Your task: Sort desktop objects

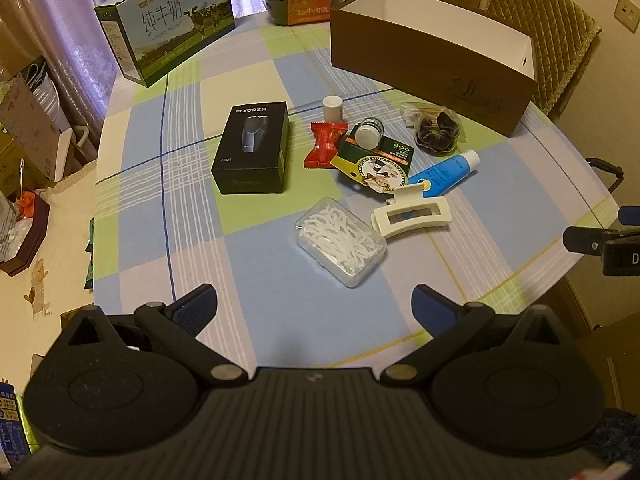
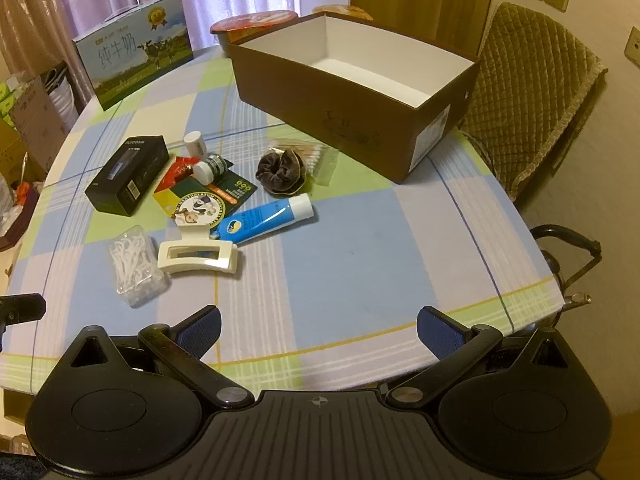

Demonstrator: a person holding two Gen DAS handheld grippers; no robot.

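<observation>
Both hand-held grippers hang over the near edge of the worktop with nothing in them: the left hand-held gripper has its jaws spread wide, and so does the right hand-held gripper. Just ahead lie a clear floss box and a white hair clip, then a blue tube, a scrunchie and a black box. Beyond them stands an open brown box.

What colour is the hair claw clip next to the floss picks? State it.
The hair claw clip is cream white, plain with no pattern; it shows best in the right wrist view.
</observation>
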